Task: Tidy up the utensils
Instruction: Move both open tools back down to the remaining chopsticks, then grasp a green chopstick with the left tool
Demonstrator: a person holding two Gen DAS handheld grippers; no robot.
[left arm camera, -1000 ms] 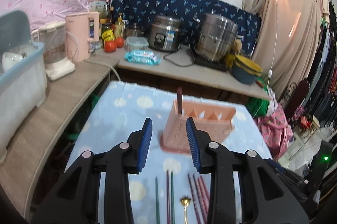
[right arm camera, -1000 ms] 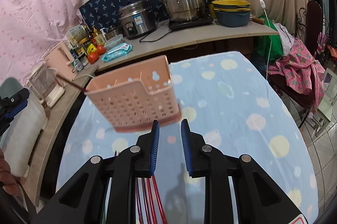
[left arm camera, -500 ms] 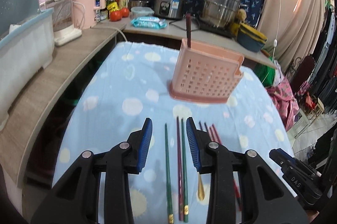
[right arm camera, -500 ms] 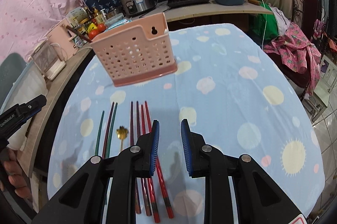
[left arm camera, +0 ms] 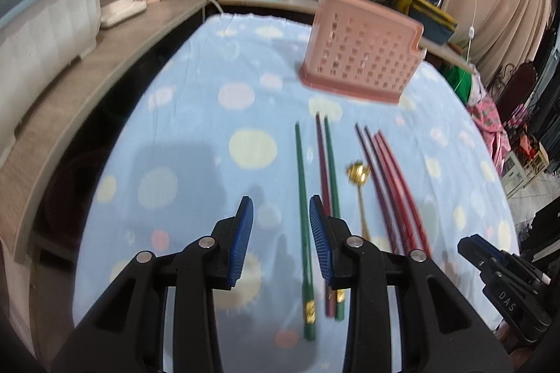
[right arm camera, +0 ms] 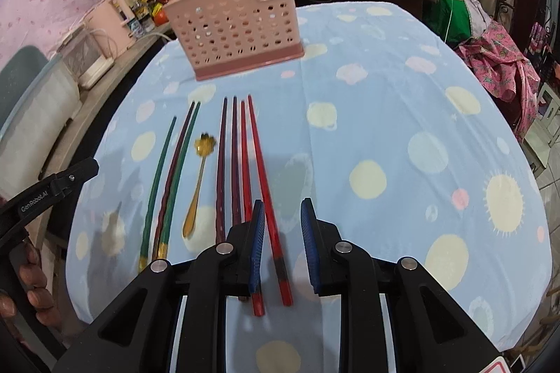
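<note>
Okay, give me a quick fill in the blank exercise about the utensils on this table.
1. The spoon lying among the chopsticks is ____ in colour.
2. The pink holder already has one ____ standing in it.
3. A ____ chopstick lies on the table between the left gripper jaws.
4. The right gripper jaws straddle a ____ chopstick.

Missing words: gold; chopstick; green; red

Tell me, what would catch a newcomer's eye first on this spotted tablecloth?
Probably the row of coloured chopsticks lying side by side on the blue cloth, with a gold spoon among them. Behind them stands a pink perforated utensil holder. In front, the left gripper and right gripper each hang open-jawed above the row.
</note>
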